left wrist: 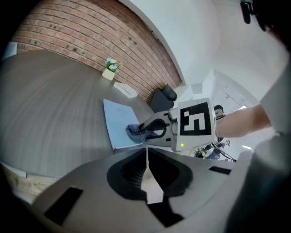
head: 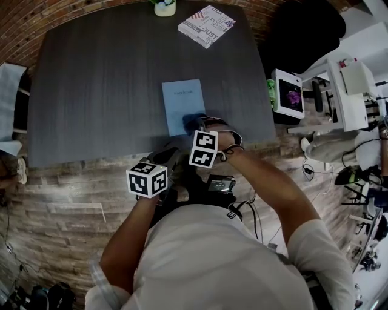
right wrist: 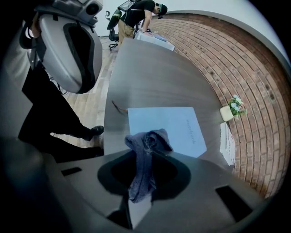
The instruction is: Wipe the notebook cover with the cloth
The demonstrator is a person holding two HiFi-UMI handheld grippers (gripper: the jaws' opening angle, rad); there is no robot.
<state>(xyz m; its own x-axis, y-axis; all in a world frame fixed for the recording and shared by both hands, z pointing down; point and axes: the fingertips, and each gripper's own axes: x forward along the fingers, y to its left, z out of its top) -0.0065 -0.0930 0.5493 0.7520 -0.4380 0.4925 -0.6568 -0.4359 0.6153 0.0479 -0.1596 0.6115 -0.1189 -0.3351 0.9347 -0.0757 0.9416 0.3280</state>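
A light blue notebook (head: 182, 104) lies flat near the front edge of the dark grey table (head: 97, 91). My right gripper (head: 197, 126) is shut on a dark blue cloth (head: 193, 121) that rests on the notebook's near right corner. In the right gripper view the cloth (right wrist: 144, 157) hangs bunched between the jaws of the right gripper (right wrist: 148, 150), with the notebook (right wrist: 168, 129) just beyond. My left gripper (head: 171, 156) hovers at the table's front edge, left of the right one. In its own view the left gripper (left wrist: 146, 154) is shut on nothing, and the cloth (left wrist: 134, 132) touches the notebook (left wrist: 116, 122).
A printed magazine (head: 206, 25) and a small potted plant (head: 164, 7) sit at the table's far edge by the brick wall. A black chair (head: 303, 30) stands off the right side. A person (right wrist: 141, 13) bends over a far table.
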